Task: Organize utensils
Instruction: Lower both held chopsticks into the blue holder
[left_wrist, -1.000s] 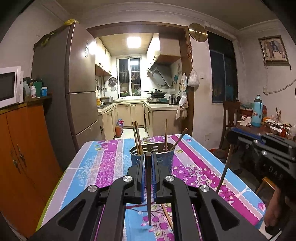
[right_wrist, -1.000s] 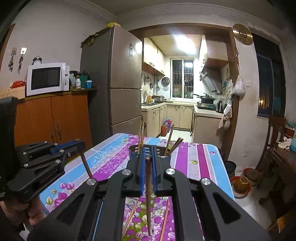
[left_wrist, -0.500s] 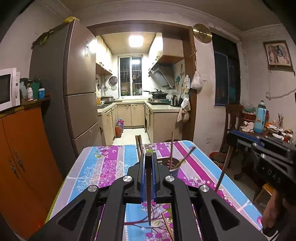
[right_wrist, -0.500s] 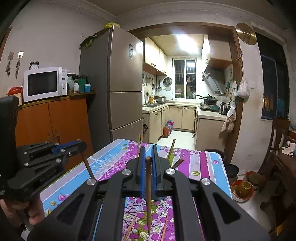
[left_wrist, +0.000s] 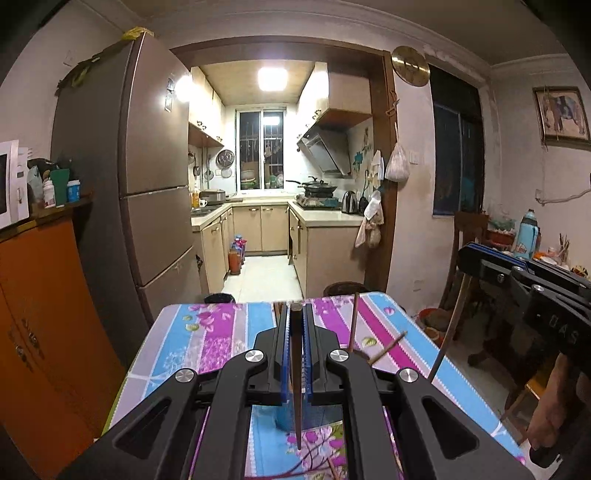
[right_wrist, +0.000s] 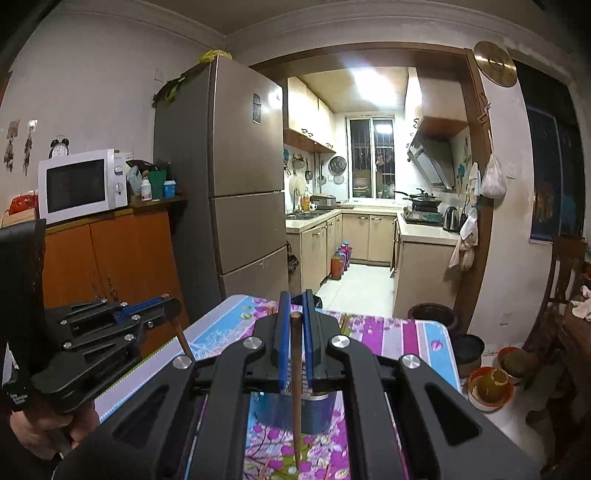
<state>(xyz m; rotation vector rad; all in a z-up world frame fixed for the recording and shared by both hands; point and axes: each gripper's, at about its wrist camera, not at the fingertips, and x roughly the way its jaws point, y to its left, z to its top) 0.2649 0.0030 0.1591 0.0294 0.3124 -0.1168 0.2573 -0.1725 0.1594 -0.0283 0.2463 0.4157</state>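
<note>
My left gripper (left_wrist: 295, 314) is shut on a dark brown chopstick (left_wrist: 296, 387) that hangs point down. My right gripper (right_wrist: 294, 310) is shut on another brown chopstick (right_wrist: 296, 391), also point down. A blue utensil holder (right_wrist: 295, 411) stands on the floral tablecloth (left_wrist: 207, 339), mostly hidden behind both grippers. Chopsticks (left_wrist: 354, 321) stick up from it. The right gripper shows at the right of the left wrist view (left_wrist: 466, 254), the left gripper at the left of the right wrist view (right_wrist: 173, 304). Both grippers are above the holder.
Loose chopsticks (right_wrist: 264, 469) lie on the cloth below the right gripper. A fridge (left_wrist: 147, 206) and an orange cabinet (left_wrist: 40, 314) stand to the left. A wooden chair (right_wrist: 561, 280) and bowls on the floor (right_wrist: 489, 384) are to the right.
Both grippers have risen and come closer over the holder, which has dropped low in both views and is now largely hidden behind the jaws. Each still holds its chopstick.
</note>
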